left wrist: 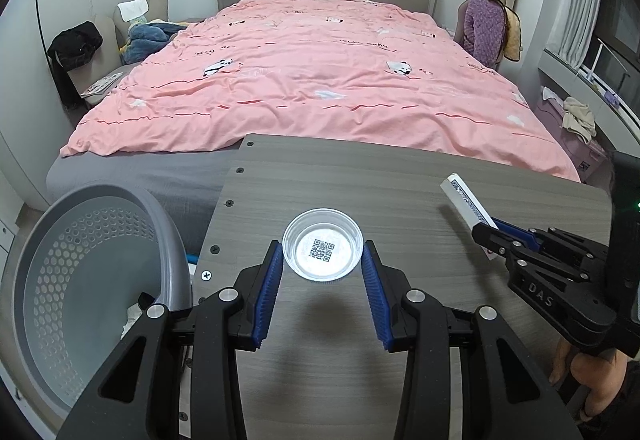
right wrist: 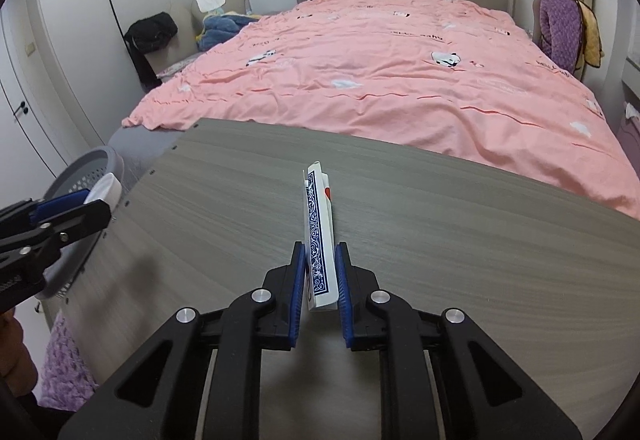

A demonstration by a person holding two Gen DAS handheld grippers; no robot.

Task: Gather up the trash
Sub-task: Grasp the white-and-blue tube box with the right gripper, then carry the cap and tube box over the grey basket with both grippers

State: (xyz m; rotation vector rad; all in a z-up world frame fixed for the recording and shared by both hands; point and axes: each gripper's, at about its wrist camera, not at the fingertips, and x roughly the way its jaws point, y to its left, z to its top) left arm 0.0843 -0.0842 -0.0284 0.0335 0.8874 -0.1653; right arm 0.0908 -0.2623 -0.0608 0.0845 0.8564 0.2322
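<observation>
Left wrist view: the left gripper (left wrist: 323,260) holds a clear plastic cup (left wrist: 323,248) by its rim, the blue pads closed against either side, the cup raised above a grey wood-grain table (left wrist: 400,199) and casting a shadow on it. Just beside the table's left edge stands a grey perforated basket (left wrist: 80,280), with what looks like a scrap of paper already at its bottom. On the right of the same view, the right gripper (left wrist: 486,236) clamps a card box (left wrist: 466,205) with a blue patterned back, tilted upward; the right wrist view shows that gripper (right wrist: 321,260) closed narrow on the box's lower end (right wrist: 318,240), the far end standing free above the tabletop. A bed with a pink quilt (left wrist: 320,79) fills the room beyond. Both pieces appear to be in hand and none yet dropped, so the carry to the basket seems the step at issue. Done well, the cup would travel level and clear of the table edge before release over the basket's open mouth, while the box, gripped only at one end, would be best kept steady so it does not pivot between the pads.
</observation>
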